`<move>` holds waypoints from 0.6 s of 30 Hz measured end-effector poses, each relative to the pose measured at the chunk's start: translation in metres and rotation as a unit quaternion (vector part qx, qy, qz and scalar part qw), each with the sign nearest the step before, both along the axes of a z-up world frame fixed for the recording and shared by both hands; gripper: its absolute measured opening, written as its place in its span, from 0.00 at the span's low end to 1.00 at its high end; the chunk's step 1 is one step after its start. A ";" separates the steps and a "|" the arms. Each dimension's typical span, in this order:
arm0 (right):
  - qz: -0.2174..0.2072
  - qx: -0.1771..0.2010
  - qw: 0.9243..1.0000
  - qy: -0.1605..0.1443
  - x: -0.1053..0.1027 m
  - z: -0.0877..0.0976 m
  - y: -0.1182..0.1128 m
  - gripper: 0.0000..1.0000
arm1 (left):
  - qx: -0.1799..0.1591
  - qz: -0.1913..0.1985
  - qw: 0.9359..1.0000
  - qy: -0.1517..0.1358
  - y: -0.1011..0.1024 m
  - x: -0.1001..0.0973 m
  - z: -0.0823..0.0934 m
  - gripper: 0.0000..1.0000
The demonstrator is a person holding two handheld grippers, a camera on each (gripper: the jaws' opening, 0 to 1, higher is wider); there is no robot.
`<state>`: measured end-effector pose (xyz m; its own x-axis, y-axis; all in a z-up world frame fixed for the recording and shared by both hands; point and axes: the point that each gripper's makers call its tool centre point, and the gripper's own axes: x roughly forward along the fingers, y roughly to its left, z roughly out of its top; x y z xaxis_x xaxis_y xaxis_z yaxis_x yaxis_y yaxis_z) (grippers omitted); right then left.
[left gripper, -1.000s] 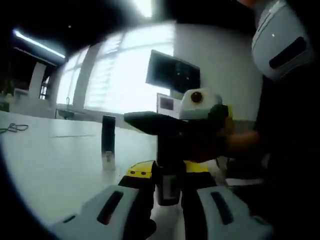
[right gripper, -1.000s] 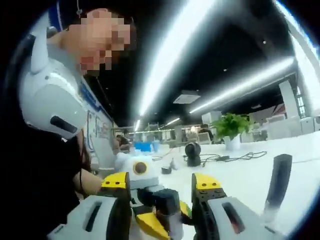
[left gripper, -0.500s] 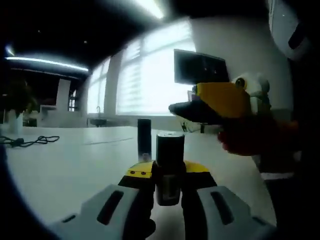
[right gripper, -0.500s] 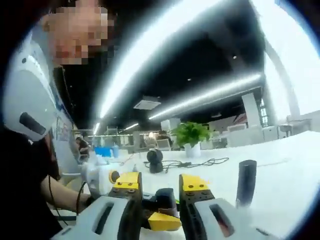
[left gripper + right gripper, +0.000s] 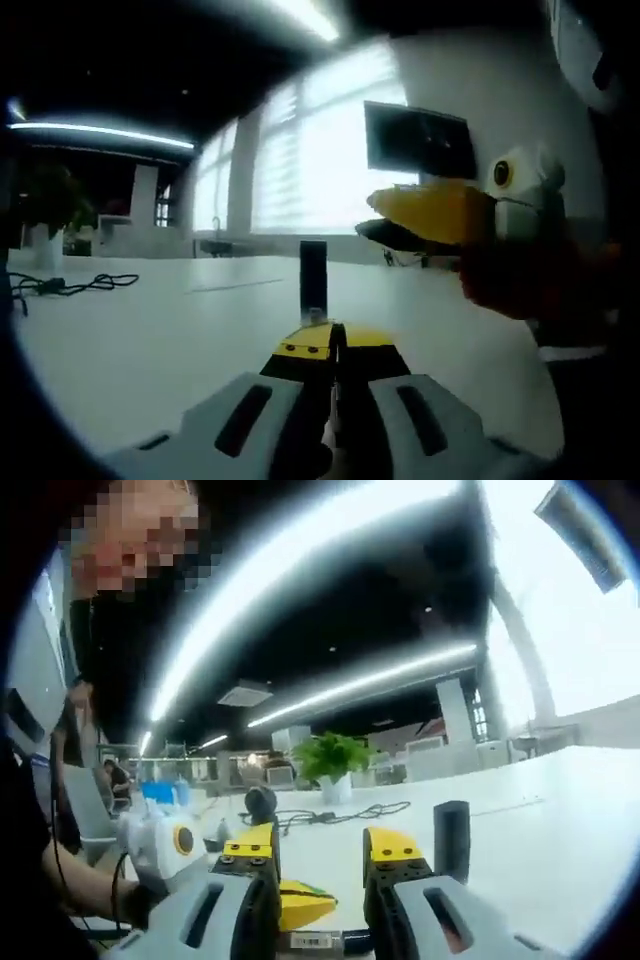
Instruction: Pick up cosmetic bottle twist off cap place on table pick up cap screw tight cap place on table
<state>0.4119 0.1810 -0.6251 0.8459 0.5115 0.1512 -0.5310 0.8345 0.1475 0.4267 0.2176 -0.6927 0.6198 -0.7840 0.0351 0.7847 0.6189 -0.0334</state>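
Where the left gripper (image 5: pixel 335 345) meets the bottom of the left gripper view, its yellow-tipped jaws are drawn together, with only a thin dark slit between them. I cannot tell whether anything thin sits in that slit. Straight beyond the tips, well apart from them, the bottle (image 5: pixel 313 280) stands upright on the white table (image 5: pixel 150 340). It is a slim dark cylinder, paler at the foot, and nothing touches it. Whether its cap is on I cannot tell.

From the right edge of that view a yellow jaw comes in above the table, level with the bottle's top and off to one side. A hand (image 5: pixel 530 285) is behind it, reddish and blurred.

Right gripper (image 5: pixel 322 848), right gripper view: the jaws are spread wide and clamped on nothing. In the gap between them, lower down, the other gripper's yellow tip shows, and below it a small dark piece with a pale label that is too cut off to identify. The bottle stands just right of the right-hand jaw — upright on the table and clear of the jaw.

Farther back on the table are a black cable (image 5: pixel 330 815) lying loose, a dark round object (image 5: pixel 262 802) and a potted plant (image 5: pixel 330 760). Long ceiling lights (image 5: pixel 350 685) run overhead, and bright windows are on the right.
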 end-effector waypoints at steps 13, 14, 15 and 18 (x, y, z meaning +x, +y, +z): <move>-0.022 -0.020 0.999 0.011 0.002 -0.013 -0.033 0.25 | -0.005 0.029 0.999 0.036 0.012 0.004 0.000 0.09; -0.023 -0.019 0.999 0.012 0.003 -0.014 -0.036 0.25 | 0.022 0.014 0.998 0.063 0.009 -0.003 -0.010 0.11; -0.024 -0.018 0.999 0.012 0.002 -0.015 -0.038 0.25 | 0.015 0.014 0.998 0.058 0.007 -0.005 -0.006 0.12; -0.031 -0.014 0.999 0.012 0.001 -0.017 -0.046 0.25 | 0.069 0.007 0.995 0.067 0.001 -0.015 -0.017 0.18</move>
<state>0.4133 0.1349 -0.6426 0.8787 0.4626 0.1175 -0.4757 0.8691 0.1354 0.4117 0.2187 -0.7094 0.6218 -0.7674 -0.1564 0.7709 0.6350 -0.0507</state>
